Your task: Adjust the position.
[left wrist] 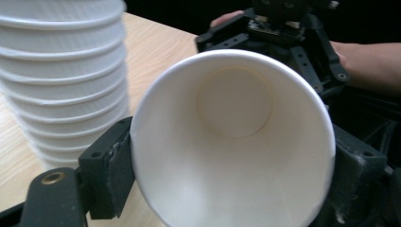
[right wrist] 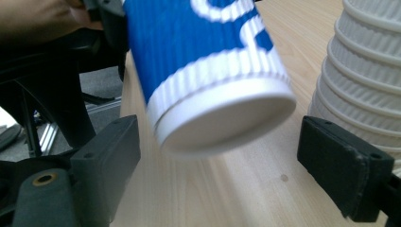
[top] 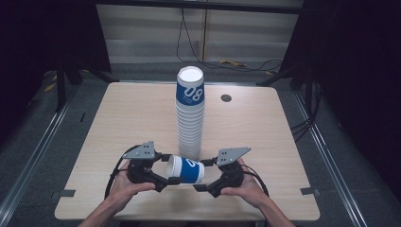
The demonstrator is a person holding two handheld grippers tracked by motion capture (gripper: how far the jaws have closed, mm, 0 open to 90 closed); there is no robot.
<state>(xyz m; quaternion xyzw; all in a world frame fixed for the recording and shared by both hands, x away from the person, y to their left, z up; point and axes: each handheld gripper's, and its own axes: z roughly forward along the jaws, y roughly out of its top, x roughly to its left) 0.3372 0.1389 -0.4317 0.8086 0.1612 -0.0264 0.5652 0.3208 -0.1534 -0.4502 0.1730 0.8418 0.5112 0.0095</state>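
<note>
Near the front edge of the table (top: 118, 118), approx at its middle, a blue-and-white paper cup (top: 186, 169) lies on its side between the two tongs, held off the wood. The left gripper (top: 165, 175) pinches it at the rim: in the left gripper view the pads (left wrist: 111, 170) press both sides of the open mouth (left wrist: 231, 142), w/ the inside and bottom facing the camera. Prob. it is held sideways like this so the base points to the other tool for a handover or re-grip.

The right gripper (top: 202, 176) sits at the cup's base end, jaws spread; in the right gripper view the base (right wrist: 227, 123) hangs between the two pads (right wrist: 106, 151), touching neither.

Both hands rest low near the front edge, forearms coming in from the bottom, wrists turned inward so the tools face each other. Left hand (top: 124, 182) and right hand (top: 243, 184) mirror each other.

Farther back, just behind the held cup twd the centre, stands a tall stack of cups (top: 190, 113), upright, apart from both tools. A small dark round plug (top: 226, 98) sits near the far edge.
</note>
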